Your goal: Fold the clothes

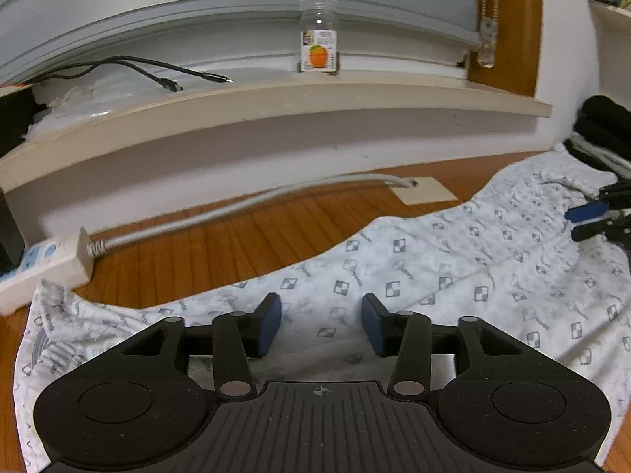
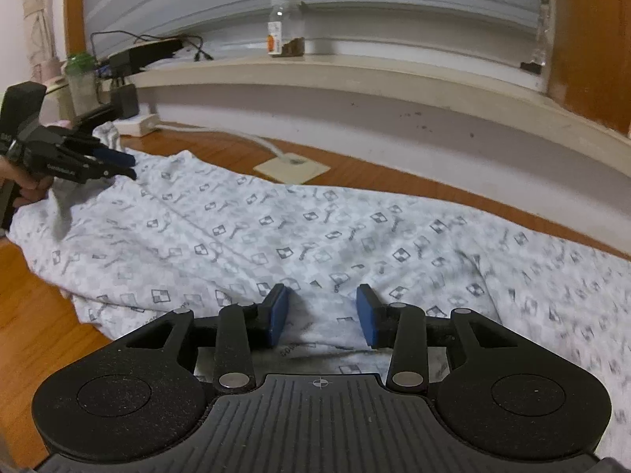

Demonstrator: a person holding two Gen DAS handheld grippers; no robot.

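Note:
A white garment with a grey checker print (image 1: 453, 276) lies spread flat on the wooden table; it also shows in the right wrist view (image 2: 315, 244). My left gripper (image 1: 321, 323) is open and empty, just above the garment near its left end. It also shows from the side in the right wrist view (image 2: 122, 163), at the cloth's far left edge. My right gripper (image 2: 321, 315) is open and empty, low over the garment's near edge. It shows in the left wrist view (image 1: 587, 220) at the garment's right end.
A white power strip (image 1: 43, 264) with a grey cable (image 1: 236, 209) lies at the table's back left. A window ledge (image 1: 276, 98) carries a jar (image 1: 318, 37) and black cables (image 1: 150, 69). Dark folded clothes (image 1: 603, 130) sit at the far right. A beige pad (image 2: 292, 167) lies behind the garment.

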